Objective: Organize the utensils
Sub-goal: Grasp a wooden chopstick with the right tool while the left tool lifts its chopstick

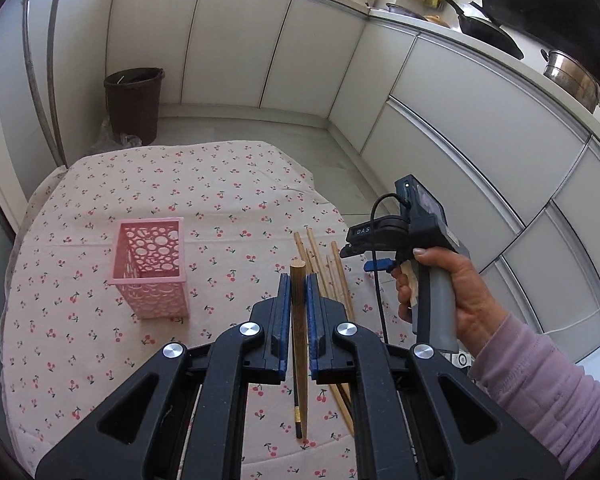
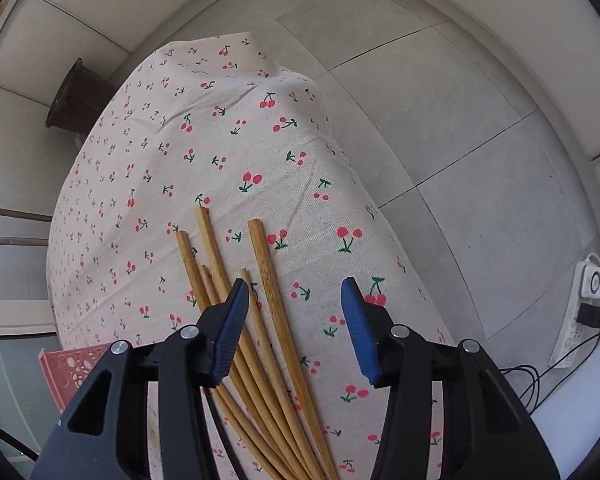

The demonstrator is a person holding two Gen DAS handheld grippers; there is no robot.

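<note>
A table draped in a cream cloth printed with red cherries [image 1: 204,184] stands in a white kitchen.

The left gripper [image 1: 299,292] is raised above the cloth, its 2 blue-padded fingers [image 1: 285,300] pressed against the sides of 1 brown chopstick [image 1: 299,320]. The chopstick runs lengthwise between the pads, its blunt end poking out past the fingertips and its thin, dark-tipped end hanging back below the gripper.

A pink openwork holder [image 1: 152,268] stands upright on the cloth towards the table's left side, to the left of the left gripper. It is square, with round cut-outs in its walls; no utensil shows inside it.

A loose bundle of pale bamboo chopsticks [image 2: 260,320] lies on the cloth near the table's right edge, fanned so their far ends spread apart.

The right gripper [image 2: 296,320] hangs just above this bundle, pointing steeply down, held by a hand [image 1: 448,296] in a lilac sleeve. Its fingers [image 2: 232,332] are spread partway and grip nothing. Its left finger overlaps the bundle's left sticks, while the rightmost stick lies in the gap between the pads. Whether a pad touches a stick cannot be told.

On the floor beyond the table's far left corner stands a dark brown bin [image 1: 134,104]. Pans sit on the counter at the far right.
</note>
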